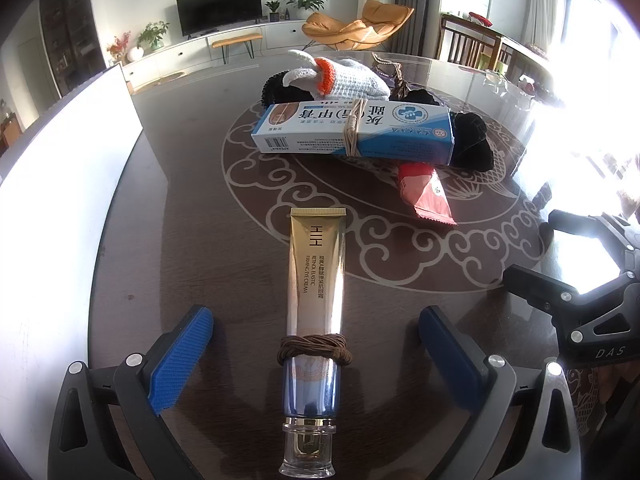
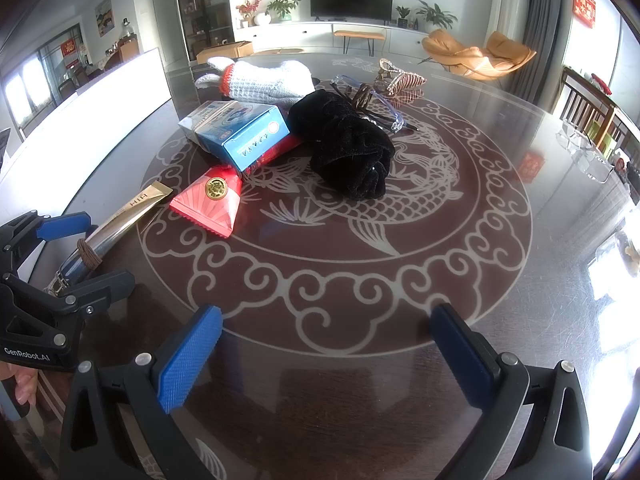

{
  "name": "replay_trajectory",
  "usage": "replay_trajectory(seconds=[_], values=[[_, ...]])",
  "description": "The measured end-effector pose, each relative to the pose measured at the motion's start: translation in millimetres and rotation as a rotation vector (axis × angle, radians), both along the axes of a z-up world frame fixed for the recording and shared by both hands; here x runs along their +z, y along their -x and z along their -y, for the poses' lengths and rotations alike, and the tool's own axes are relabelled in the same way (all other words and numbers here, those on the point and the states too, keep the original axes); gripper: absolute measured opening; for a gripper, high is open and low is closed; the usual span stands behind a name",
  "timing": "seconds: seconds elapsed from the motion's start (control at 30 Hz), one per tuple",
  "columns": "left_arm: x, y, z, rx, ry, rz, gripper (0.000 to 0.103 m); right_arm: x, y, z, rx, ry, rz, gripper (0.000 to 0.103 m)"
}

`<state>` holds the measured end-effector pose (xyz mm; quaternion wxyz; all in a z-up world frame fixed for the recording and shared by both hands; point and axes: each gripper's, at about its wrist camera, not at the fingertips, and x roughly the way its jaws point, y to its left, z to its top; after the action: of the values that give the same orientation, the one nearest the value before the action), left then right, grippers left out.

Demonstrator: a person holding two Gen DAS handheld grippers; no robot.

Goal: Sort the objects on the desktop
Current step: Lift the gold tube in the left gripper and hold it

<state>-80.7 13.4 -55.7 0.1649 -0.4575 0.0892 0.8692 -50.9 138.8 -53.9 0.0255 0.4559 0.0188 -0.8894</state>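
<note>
A gold eye-cream tube (image 1: pixel 314 312) with a brown cord band (image 1: pixel 314 350) lies on the dark table between the fingers of my open left gripper (image 1: pixel 316 356), untouched. It also shows in the right wrist view (image 2: pixel 120 216). Beyond it lie a blue-white medicine box (image 1: pixel 356 130) with a rubber band, a red packet (image 1: pixel 426 194), a white knitted glove (image 1: pixel 340 76) and black cloth (image 1: pixel 474 142). My right gripper (image 2: pixel 326 354) is open and empty over bare table, with the pile ahead: box (image 2: pixel 240 132), red packet (image 2: pixel 210 204), black cloth (image 2: pixel 348 144), glasses (image 2: pixel 380 112).
A white box wall (image 1: pixel 68 184) stands along the table's left side. A beaded bracelet and woven piece (image 2: pixel 400 80) lie behind the glasses. The right gripper's body (image 1: pixel 592 300) shows at the right of the left wrist view. Chairs stand at the far right.
</note>
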Motion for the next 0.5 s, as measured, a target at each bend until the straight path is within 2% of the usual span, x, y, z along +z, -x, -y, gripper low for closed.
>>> replay_trajectory(seconds=[0.5], values=[[-0.5, -0.7, 1.0, -0.001, 0.0, -0.001, 0.103, -0.2, 0.1, -0.1, 0.0, 0.0, 0.0, 0.103]])
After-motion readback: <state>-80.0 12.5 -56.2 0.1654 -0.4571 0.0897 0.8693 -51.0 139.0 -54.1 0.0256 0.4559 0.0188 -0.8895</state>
